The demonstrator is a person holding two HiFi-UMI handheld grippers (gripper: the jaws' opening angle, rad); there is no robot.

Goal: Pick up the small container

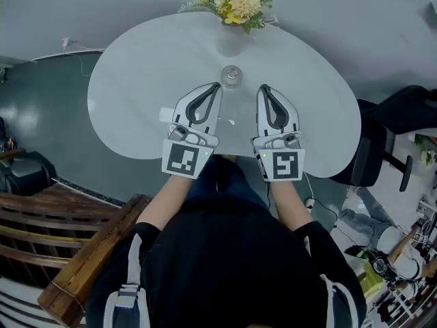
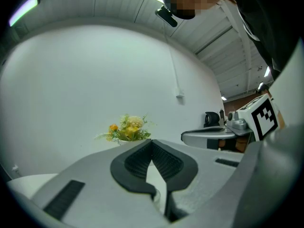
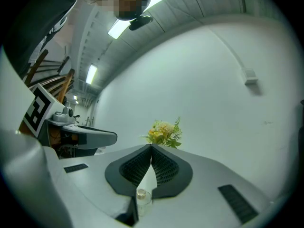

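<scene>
Small clear container is sitting upright on the white bench, centre of the frame, just below the vase of flowers. It's right in the gap between the tips of the two tools and a touch further up the frame than either, and neither one is touching it as far as I can see.

Left tool is fully closed with nothing in it. Right tool is the same, tips pressed together. In the right gripper view you can see the container through the opening below the tips, but it's out ahead on the bench, not gripped.

What worries me: nothing is open yet. If either tool goes forward like this, the closed tips will probably nudge the container, and it looks light enough to tip over or skid up towards the vase. It's also see-through on a pale top, so the edge is easy to misjudge.

Pose: both forearms come up from the bottom of the frame side by side, with the tools held about level, pointing up-frame and angled slightly inward.
</scene>
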